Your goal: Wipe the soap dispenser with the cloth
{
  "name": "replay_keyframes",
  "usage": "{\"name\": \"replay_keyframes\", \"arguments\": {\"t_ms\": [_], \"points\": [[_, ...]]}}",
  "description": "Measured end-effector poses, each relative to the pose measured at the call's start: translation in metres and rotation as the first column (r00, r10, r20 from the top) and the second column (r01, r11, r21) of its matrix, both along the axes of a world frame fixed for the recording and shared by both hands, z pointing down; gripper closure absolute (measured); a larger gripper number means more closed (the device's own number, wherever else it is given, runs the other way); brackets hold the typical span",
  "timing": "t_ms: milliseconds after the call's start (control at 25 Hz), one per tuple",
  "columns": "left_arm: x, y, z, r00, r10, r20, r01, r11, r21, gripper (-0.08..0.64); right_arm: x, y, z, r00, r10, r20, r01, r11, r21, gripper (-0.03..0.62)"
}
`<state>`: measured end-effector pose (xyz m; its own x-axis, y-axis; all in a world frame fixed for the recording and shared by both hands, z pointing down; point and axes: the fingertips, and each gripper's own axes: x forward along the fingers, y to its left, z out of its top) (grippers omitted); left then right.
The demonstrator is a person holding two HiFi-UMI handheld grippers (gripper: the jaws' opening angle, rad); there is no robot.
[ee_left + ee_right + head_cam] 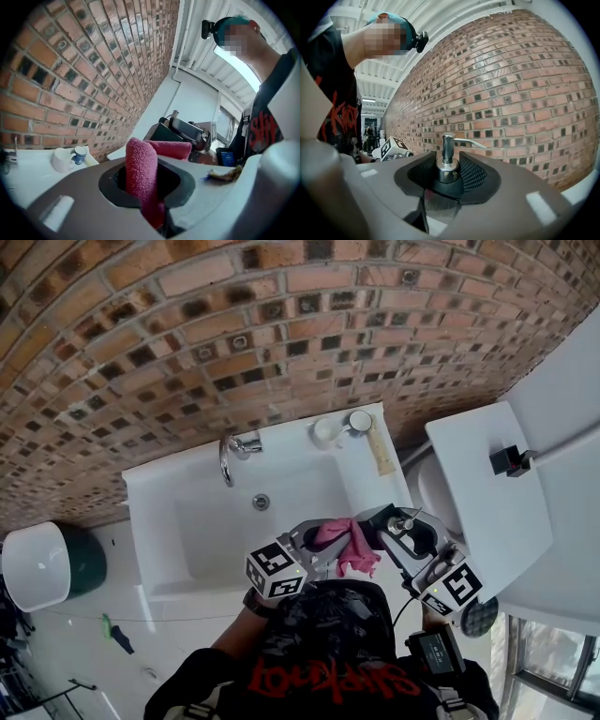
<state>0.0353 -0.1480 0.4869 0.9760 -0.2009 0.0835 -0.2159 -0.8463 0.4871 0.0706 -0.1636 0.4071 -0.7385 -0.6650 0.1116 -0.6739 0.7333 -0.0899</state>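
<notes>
The left gripper [330, 542] has its jaws clamped on a pink cloth [349, 546], just past the front right corner of the white sink [159, 521]. In the left gripper view the cloth [140, 171] stands folded between the jaws of the left gripper [146, 185], and its upper end bends over towards the soap dispenser [185, 131].

The right gripper [398, 529] is also off the sink's front right corner, on the far side of the cloth from the basin, and it grips the soap dispenser [409, 525]. In the right gripper view the jaws of the right gripper [447, 183] close on the dispenser's dark body, with the chrome pump [448, 159] rising upright above them and its spout pointing right. In the head view the cloth lies right against the dispenser's side; whether it presses on it I cannot tell.

On the sink's back rim the faucet [231, 454] curves over the basin above the drain [261, 502]. A white cup [325, 431] and a small round-topped jar [360, 421] sit at the sink's back right corner. A brick wall [234, 324] runs behind the sink. A white bin [36, 565] stands to the sink's left.
</notes>
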Motion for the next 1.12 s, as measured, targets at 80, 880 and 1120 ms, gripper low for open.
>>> {"name": "replay_keyframes", "arguments": {"t_ms": [80, 880, 1120], "points": [[0.003, 0.003, 0.002, 1.000, 0.007, 0.004, -0.007, 1.000, -0.001, 0.509, 0.000, 0.000, -0.001, 1.000, -0.001, -0.002, 0.001, 1.000, 0.007, 0.438], [-0.062, 0.022, -0.152, 0.912, 0.185, -0.366, -0.100, 0.966, 0.239, 0.509, -0.032, 0.041, 0.021, 0.889, -0.176, -0.423, 0.257, 0.956, 0.142, 0.437], [-0.016, 0.009, -0.082, 0.980, 0.148, -0.130, -0.130, 0.982, 0.135, 0.509, -0.046, 0.068, 0.004, 0.890, -0.307, -0.336, 0.361, 0.926, 0.110, 0.437]]}}
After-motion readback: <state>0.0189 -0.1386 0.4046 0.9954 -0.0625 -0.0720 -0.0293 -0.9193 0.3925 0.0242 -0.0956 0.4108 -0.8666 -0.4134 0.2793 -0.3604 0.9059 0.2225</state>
